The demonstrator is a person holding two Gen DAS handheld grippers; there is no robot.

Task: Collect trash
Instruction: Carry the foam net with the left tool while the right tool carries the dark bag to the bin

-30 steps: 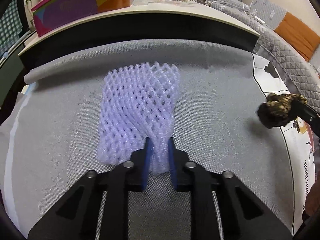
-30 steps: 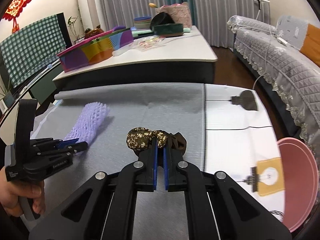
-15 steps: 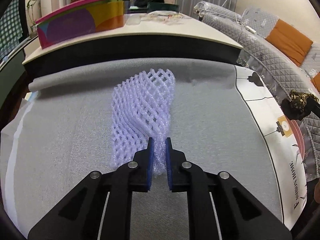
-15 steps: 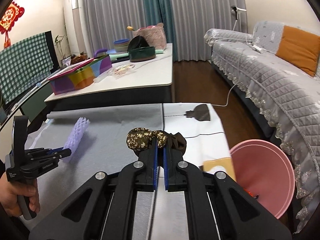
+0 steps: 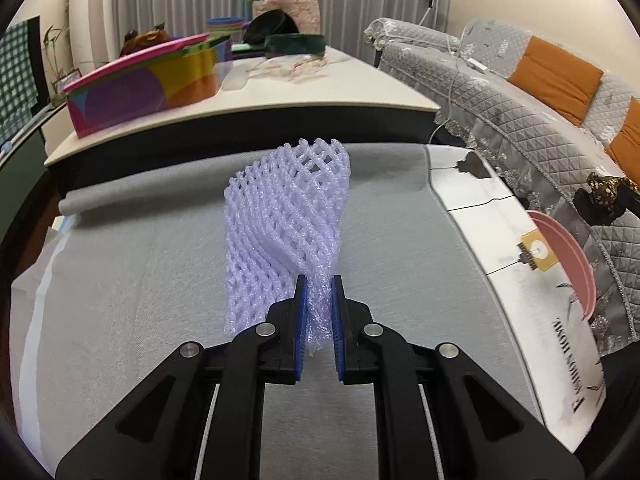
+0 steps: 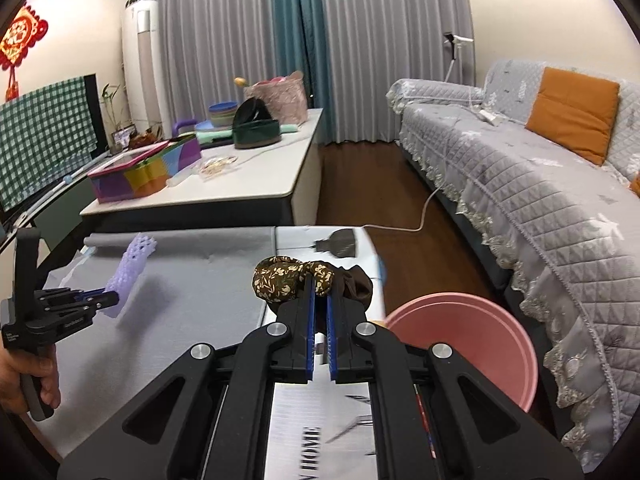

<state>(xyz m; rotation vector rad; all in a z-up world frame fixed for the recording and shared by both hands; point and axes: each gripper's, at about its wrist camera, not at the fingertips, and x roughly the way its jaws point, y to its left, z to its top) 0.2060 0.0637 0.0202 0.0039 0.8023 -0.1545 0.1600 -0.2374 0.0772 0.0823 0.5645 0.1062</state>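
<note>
Left hand-held gripper [image 5: 318,292]: its blue-padded fingers are clamped on the lower corner of a lavender foam mesh fruit sleeve [image 5: 286,224], which stands up from the jaws, twisted, and is lifted clear above the grey fabric mat [image 5: 120,280] covering the tabletop. In the right wrist view the same gripper [image 6: 110,300] appears at far left, held by the person's left hand [image 6: 24,376], with the sleeve [image 6: 130,268] angled upward over the mat [image 6: 200,280].

Right hand-held gripper [image 6: 318,292]: its jaws are nearly together, pinching a crumpled brown fabric piece with a pale floral print [image 6: 296,278], a darker plain brown fold showing on the right side. The gripper is held above the white printed section of the tabletop [image 6: 320,436], near its right edge, just left of a round pink plastic basin [image 6: 480,344] that sits lower, beside the tabletop. In the left wrist view the brown fabric [image 5: 604,196] hangs at far right above the basin's rim [image 5: 568,252].

Background: a white tabletop bearing a multicoloured box [image 6: 140,172], and a grey quilted sofa [image 6: 520,184].
</note>
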